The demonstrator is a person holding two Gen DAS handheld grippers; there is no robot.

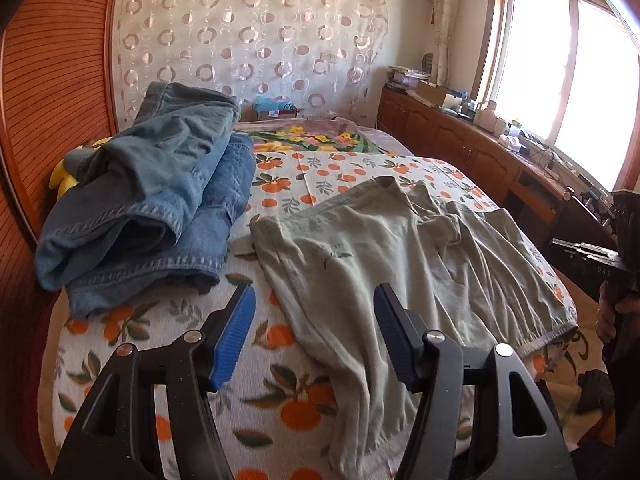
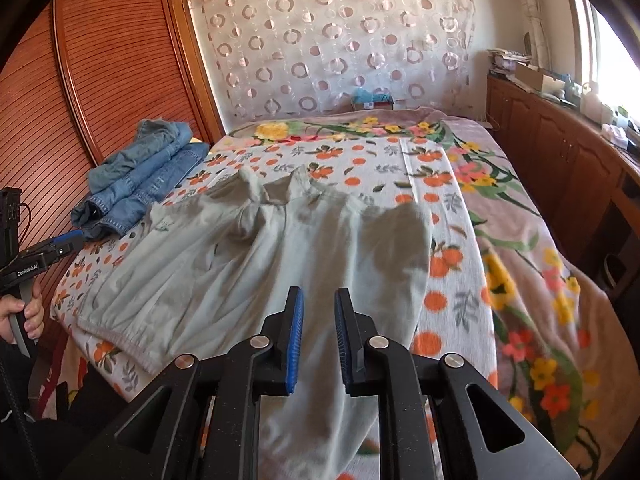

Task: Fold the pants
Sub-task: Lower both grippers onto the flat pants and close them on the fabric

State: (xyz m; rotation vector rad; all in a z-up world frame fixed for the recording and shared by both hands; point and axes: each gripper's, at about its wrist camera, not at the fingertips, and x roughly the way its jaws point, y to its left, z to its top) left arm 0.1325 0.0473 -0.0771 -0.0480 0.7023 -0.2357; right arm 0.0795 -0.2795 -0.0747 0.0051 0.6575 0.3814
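The pale green pants are seen spread rumpled across the orange-print bedspread on the bed, one leg trailing over the near edge. The left hand-held gripper is held wide above that cloth with nothing between its jaws, while the right hand-held gripper is kept narrow and empty. Folded jeans are stacked just beside the pants.

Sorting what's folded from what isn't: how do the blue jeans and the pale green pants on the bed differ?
The blue jeans are denim, folded and piled by the wardrobe; the pale green pants are thin, wrinkled cloth, spread out unfolded. The jeans lie wholly on the bed; the pants' legs hang over its near edge. Both rest on the orange-print cover.
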